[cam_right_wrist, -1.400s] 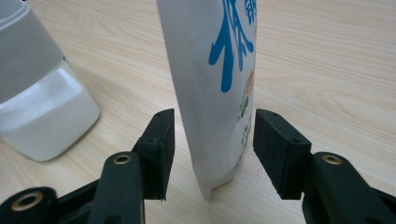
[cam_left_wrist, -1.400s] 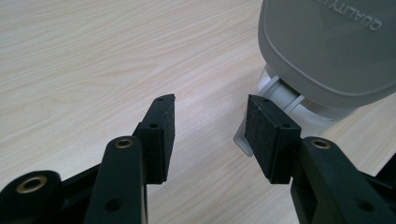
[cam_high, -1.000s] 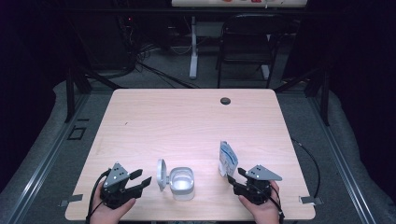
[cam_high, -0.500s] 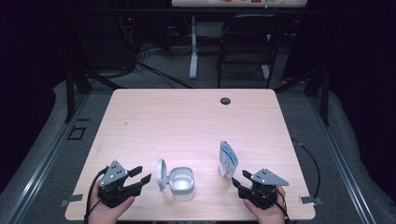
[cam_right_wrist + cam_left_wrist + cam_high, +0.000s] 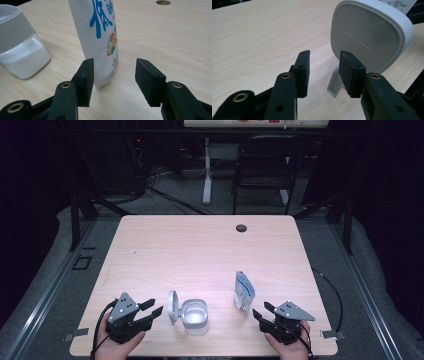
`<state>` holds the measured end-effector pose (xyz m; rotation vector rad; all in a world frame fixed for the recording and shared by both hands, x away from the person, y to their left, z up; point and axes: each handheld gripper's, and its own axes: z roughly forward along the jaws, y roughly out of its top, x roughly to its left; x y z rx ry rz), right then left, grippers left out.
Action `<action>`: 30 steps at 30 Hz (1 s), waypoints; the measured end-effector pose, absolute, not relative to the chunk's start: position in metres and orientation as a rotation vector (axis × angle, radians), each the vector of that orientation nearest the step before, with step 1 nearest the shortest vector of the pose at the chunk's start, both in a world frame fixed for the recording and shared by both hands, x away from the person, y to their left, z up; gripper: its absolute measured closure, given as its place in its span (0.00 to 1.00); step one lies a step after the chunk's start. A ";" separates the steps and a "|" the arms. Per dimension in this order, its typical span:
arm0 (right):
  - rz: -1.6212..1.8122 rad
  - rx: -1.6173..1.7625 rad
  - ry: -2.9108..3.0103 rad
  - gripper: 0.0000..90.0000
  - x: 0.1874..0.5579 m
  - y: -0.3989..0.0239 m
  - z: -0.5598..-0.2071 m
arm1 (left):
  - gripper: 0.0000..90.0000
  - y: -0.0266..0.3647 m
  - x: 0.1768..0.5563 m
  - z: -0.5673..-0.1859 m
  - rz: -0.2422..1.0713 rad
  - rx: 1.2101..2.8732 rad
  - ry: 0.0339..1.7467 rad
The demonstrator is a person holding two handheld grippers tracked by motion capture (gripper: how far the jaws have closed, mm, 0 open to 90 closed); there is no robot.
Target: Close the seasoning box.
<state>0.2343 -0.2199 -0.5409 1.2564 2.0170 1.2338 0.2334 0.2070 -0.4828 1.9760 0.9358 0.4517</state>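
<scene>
Two hand-held grippers are waiting at the near edge of a wooden table, each facing one object.

From left to right: the left gripper is lying low beside the near-left corner, its jaws partly apart after having just been closing, with nothing between the pads; they are pointing at the white container, whose hinged lid is standing upright just ahead of them, not touching. Right of the container, a white pouch with blue lettering is standing upright, well apart from it. The right gripper is resting just beside the pouch, its jaws about half open and gripping nothing; the pouch's lower corner is sitting just beyond the left pad.
</scene>
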 end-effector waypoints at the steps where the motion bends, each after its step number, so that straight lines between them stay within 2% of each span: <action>1: 1.239 1.258 2.014 0.55 0.234 -0.220 -0.542 | 0.70 0.206 0.233 -0.482 0.453 1.979 0.930; 20: 1.206 1.279 2.013 0.55 0.238 -0.226 -0.551 | 1.00 0.193 0.227 -0.481 0.453 2.008 0.868; 30: 1.208 1.289 2.011 0.55 0.239 -0.227 -0.553 | 1.00 0.184 0.225 -0.480 0.440 2.016 0.834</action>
